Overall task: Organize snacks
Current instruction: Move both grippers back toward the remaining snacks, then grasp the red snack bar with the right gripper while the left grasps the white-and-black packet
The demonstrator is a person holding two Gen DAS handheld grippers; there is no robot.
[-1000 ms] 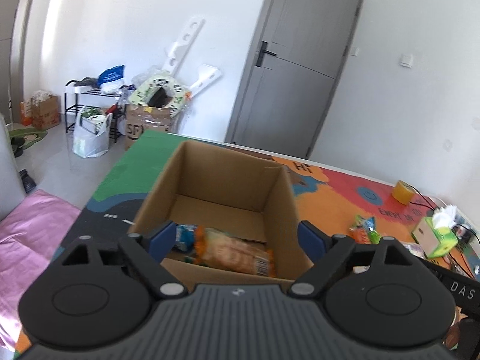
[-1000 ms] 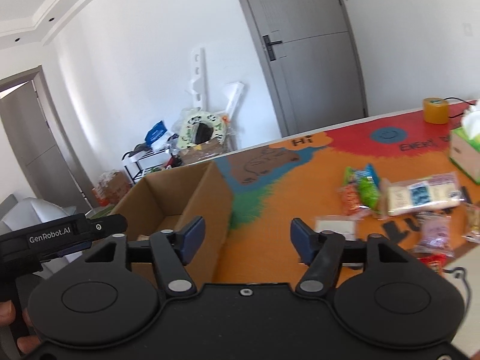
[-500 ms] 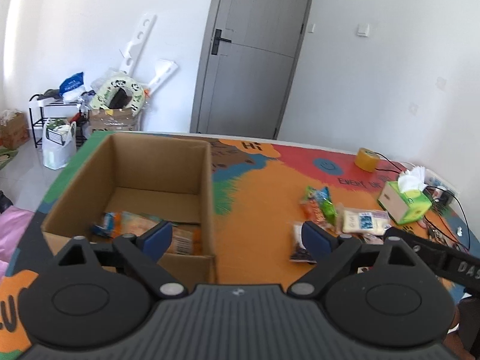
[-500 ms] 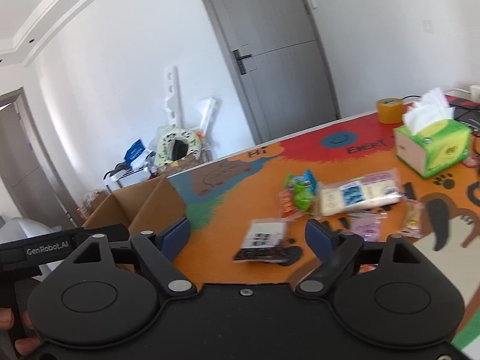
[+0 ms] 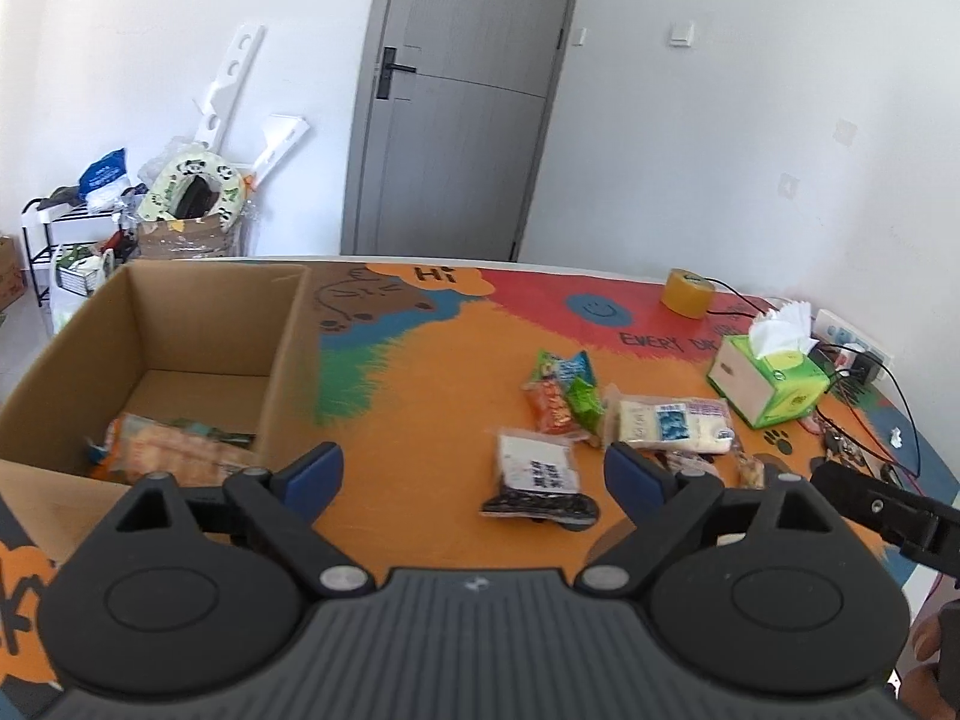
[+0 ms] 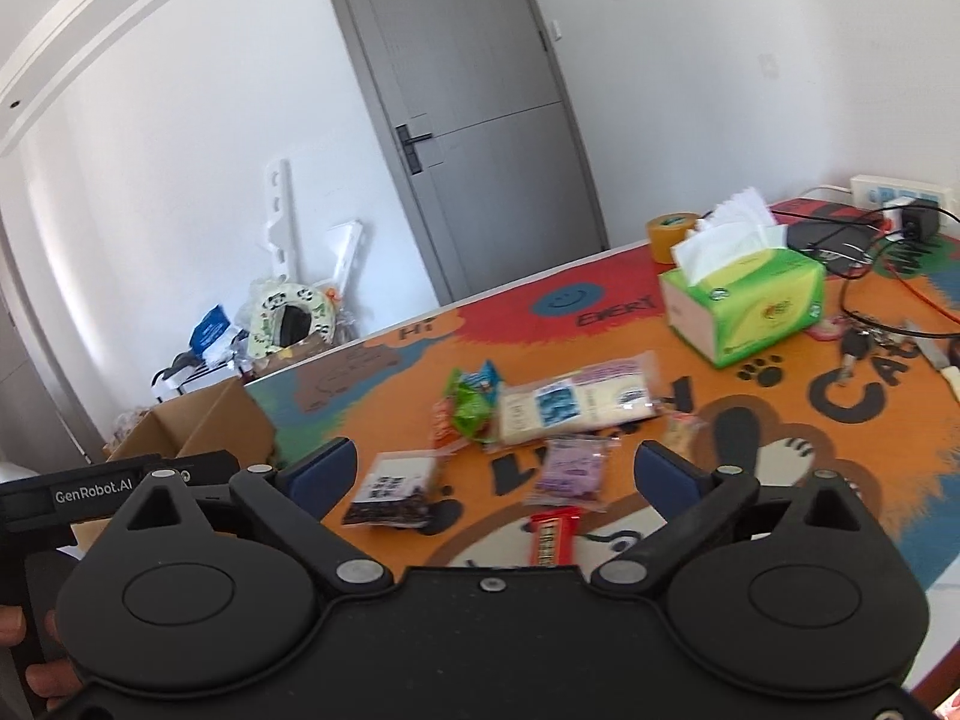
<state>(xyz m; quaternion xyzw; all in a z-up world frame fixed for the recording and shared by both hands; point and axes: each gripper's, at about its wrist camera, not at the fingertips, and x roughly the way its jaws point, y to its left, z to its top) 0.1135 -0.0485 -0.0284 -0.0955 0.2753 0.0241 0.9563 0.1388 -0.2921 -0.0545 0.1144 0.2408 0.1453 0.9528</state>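
- Both views swung off cardboard box toward loose snacks.
- Left gripper & right gripper: jaws spread, empty.
- 1 orange pack boxed; dark pack ahead betw left jaws, rest still out.

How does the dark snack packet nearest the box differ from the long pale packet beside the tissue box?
The dark packet is short, white-labelled above black contents; the pale packet is long, cream-coloured, with a blue label. The dark packet lies alone on the mat, while the pale packet touches the green and orange packets. The dark one sits nearer the cardboard box; the pale one nearer the tissue box. Both lie flat, outside the box.
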